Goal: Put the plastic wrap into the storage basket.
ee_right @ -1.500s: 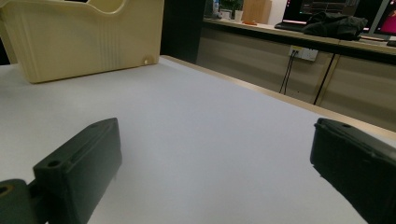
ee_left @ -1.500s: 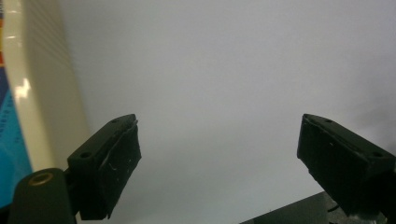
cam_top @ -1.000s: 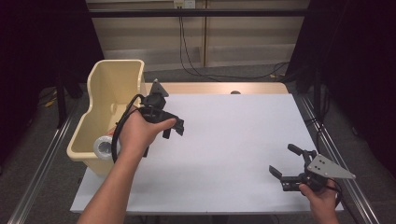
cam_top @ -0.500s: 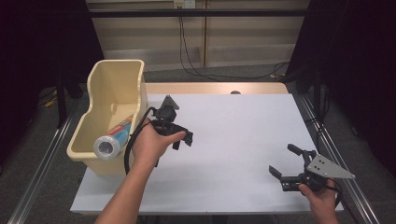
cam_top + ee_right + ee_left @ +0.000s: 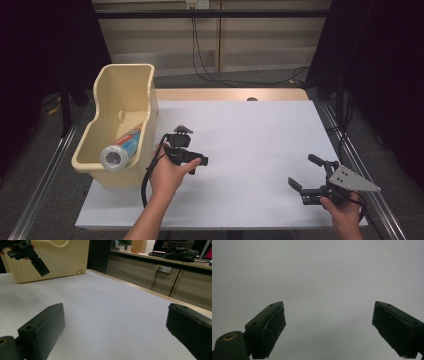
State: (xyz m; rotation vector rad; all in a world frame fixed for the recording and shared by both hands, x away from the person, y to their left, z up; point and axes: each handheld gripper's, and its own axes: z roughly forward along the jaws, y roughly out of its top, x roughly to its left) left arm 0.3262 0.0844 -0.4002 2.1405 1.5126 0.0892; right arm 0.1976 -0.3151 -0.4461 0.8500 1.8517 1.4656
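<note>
We take the work in hand to be the roll (image 5: 120,152) lying in the cream bin (image 5: 125,82), since it is the thing nearest to either claw. It rests at the near end of the bin — its round grey end facing the person, its blue and red printed body running away toward the bin's far end, tilted a little toward the wall on the worktop side.

From our left claw (image 5: 192,161) the roll lies off to the left, just beyond the bin's wall, and somewhat lower than the rim. The left claw hangs over the white worktop (image 5: 260,150) just beside that wall, jaws spread wide with nothing between them — in the left gripper view we see bare white surface between the two pads. Its jaws point toward the right, away from the bin.

Our right claw (image 5: 306,176) is well apart, near the worktop's near right corner, also released and empty; in the right gripper view the bin (image 5: 52,260) and the left claw (image 5: 30,255) sit far off ahead.

So the left hand (image 5: 167,172) is clearly the nearer one. We judge that any return to the roll would mean swinging that claw back left over the rim and closing across the roll's long axis.
</note>
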